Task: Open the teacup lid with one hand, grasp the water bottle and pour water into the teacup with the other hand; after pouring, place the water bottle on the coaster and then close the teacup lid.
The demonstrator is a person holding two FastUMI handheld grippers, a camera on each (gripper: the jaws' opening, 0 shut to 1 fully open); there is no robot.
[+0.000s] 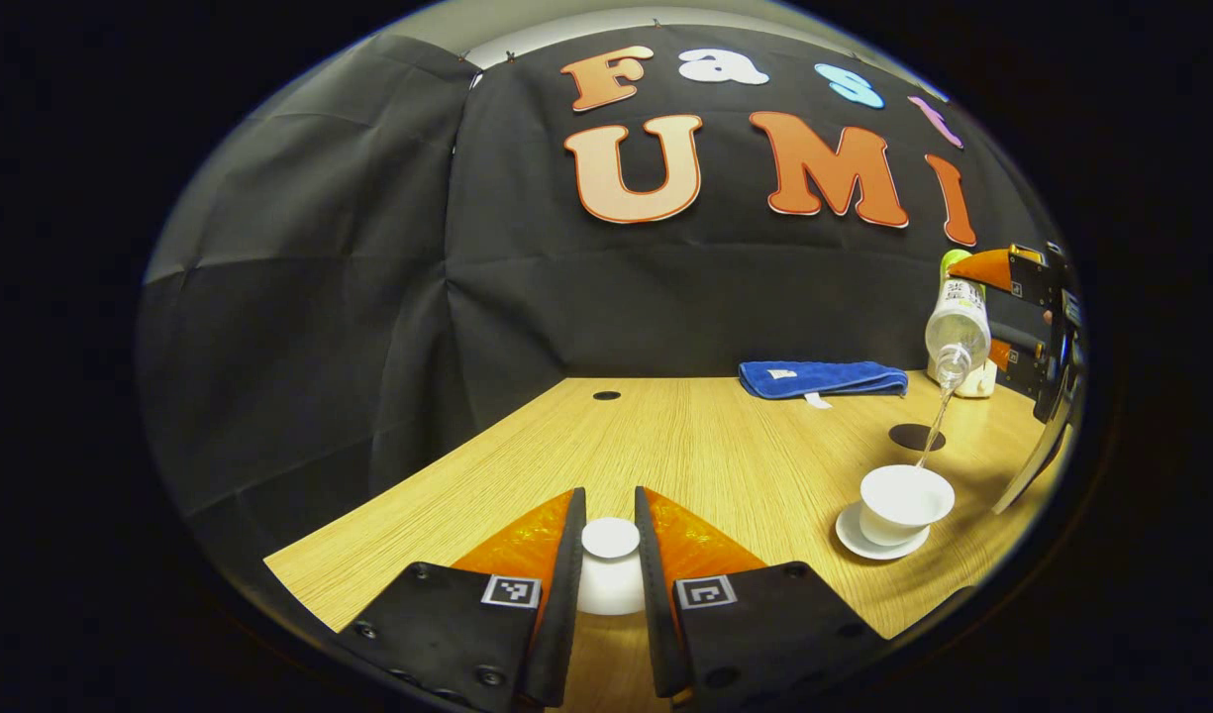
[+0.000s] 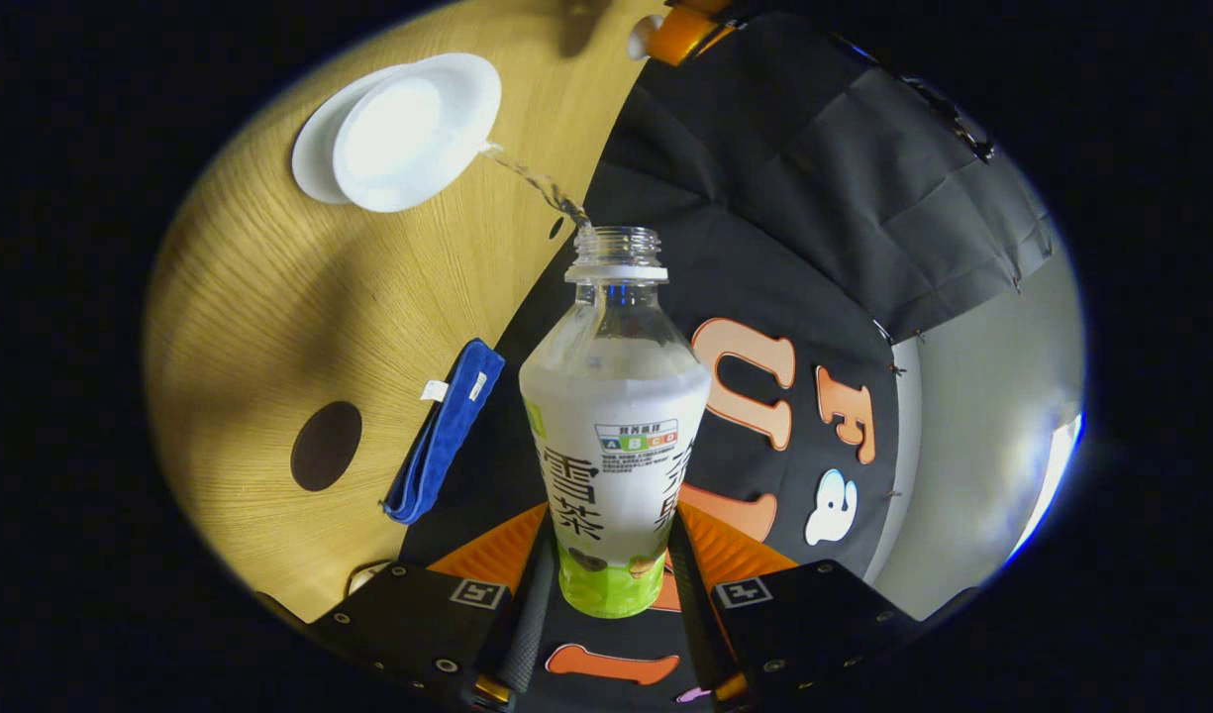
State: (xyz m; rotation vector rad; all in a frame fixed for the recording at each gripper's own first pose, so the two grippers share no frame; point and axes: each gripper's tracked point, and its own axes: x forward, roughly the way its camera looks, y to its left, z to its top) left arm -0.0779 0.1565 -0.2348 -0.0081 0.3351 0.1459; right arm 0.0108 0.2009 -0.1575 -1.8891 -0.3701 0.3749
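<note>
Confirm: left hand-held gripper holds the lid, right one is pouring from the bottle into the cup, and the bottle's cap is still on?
Not quite. The bottle has no cap: the right gripper view shows its open neck with water streaming into the cup. The rest holds: the left hand-held gripper holds the lid, the right hand-held gripper pours.
</note>
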